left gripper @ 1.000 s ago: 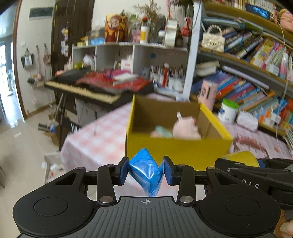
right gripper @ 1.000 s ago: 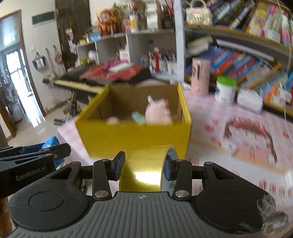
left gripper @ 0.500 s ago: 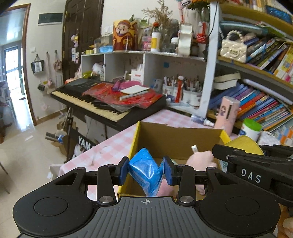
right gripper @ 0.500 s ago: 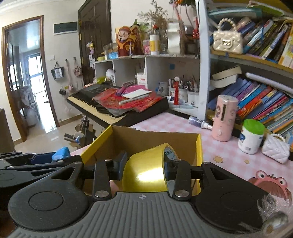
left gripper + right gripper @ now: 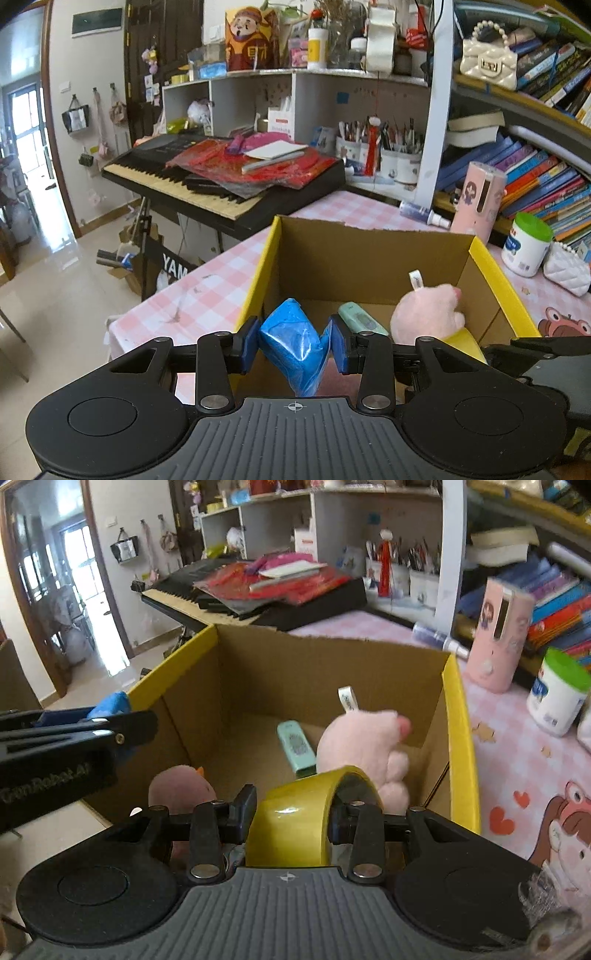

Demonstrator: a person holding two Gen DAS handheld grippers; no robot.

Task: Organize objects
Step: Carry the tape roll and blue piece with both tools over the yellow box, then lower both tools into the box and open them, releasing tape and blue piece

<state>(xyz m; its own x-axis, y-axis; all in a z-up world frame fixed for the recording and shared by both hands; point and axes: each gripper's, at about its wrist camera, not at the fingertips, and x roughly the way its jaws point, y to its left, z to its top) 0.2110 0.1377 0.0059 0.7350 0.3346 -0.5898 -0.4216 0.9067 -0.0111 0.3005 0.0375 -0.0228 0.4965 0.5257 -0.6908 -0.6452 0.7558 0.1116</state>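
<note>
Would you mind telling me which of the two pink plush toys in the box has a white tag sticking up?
The larger, paler pink plush beside the mint case; the smaller, darker one shows an orange beak and no tag.

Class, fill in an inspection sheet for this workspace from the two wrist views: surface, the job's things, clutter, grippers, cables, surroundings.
Surface: table under a pink checked tablecloth, with a cartoon print at the right.
Job's things: open yellow cardboard box holding a pink plush toy, a mint green case and a second pinkish plush.
Clutter: pink canister, green-lidded white jar, small spray bottle, white quilted purse.
Grippers: left gripper shut on a blue plastic packet; right gripper shut on a yellow tape roll; both over the box's near edge.
Cables: nothing seen.
Surroundings: keyboard piano piled with red papers, bookshelves, pen cups, doorway at left.
</note>
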